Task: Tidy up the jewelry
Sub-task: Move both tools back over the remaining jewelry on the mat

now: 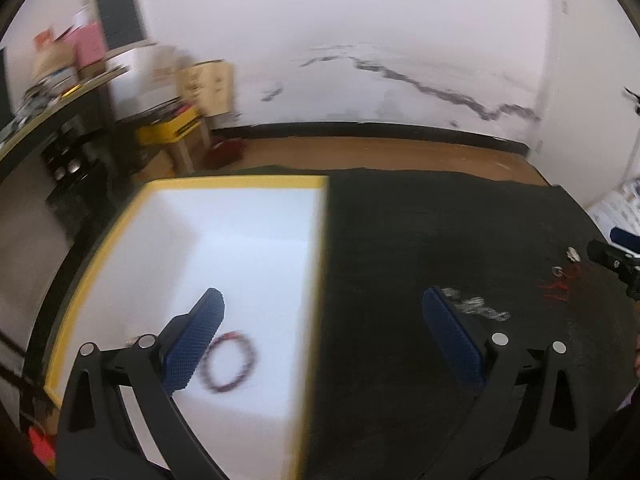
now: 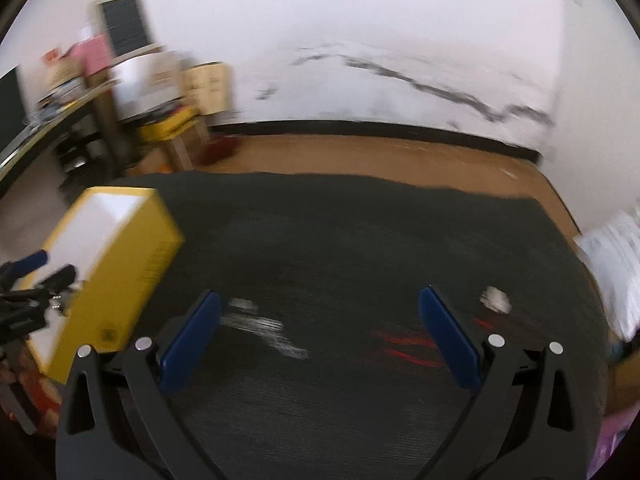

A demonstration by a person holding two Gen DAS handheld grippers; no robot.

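Observation:
An open yellow box (image 1: 120, 216) with a white inside sits on the left of a dark mat (image 1: 420, 240). A dark beaded bracelet (image 1: 229, 361) lies inside it. My left gripper (image 1: 322, 312) is open and empty, straddling the box's right wall. A silver chain (image 1: 476, 306), a red cord piece (image 1: 556, 286) and a small silver item (image 1: 573, 254) lie on the mat. My right gripper (image 2: 319, 312) is open and empty above the mat, between the silver chain (image 2: 260, 326) and the red cord (image 2: 404, 346). The yellow box (image 2: 120, 272) shows at left.
A small pale item (image 2: 496, 300) lies on the mat (image 2: 360, 220) to the right. White cloth (image 2: 616, 264) is at the far right. A cluttered desk (image 1: 48, 104), yellow stool (image 1: 172, 128) and cardboard boxes (image 1: 208, 84) stand by the back wall.

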